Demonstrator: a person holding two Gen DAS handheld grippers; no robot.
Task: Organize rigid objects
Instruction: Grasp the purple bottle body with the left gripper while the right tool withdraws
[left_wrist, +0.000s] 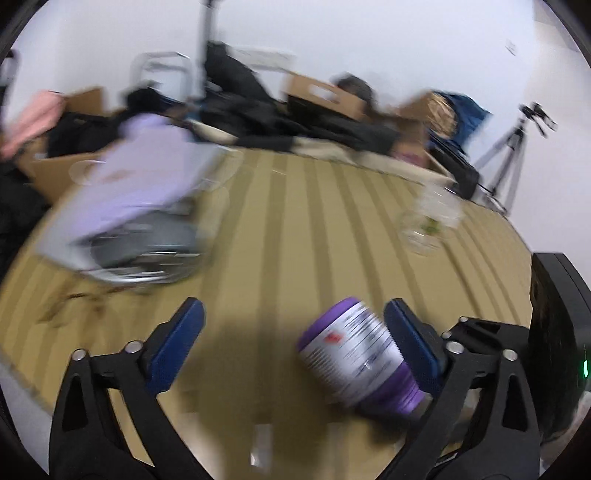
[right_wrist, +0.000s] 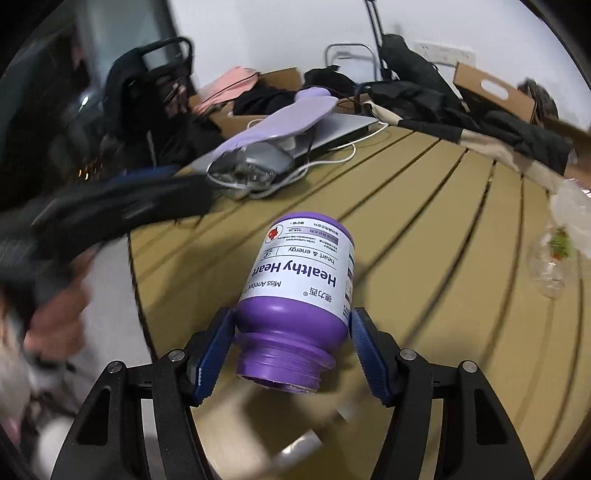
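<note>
Slatted table (right_wrist: 424, 206); right tool (right_wrist: 291, 347) gripped rigid, smooth bottle (right_wrist: 299, 280) at its shoulder; left tool (left_wrist: 295, 332) gaped wide.

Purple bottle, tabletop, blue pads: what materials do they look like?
Purple bottle: likely moulded plastic, satin sheen, threaded neck with no cap, glossy white printed paper or film label.
Tabletop: tan slats with dark grooves between, matte; wood or wood-look composite, the pictures leave that open.
Blue pads on the right gripper: fine ribbed texture, probably printed plastic or rubber. Its jaws sit on the bottle's shoulder.
</note>
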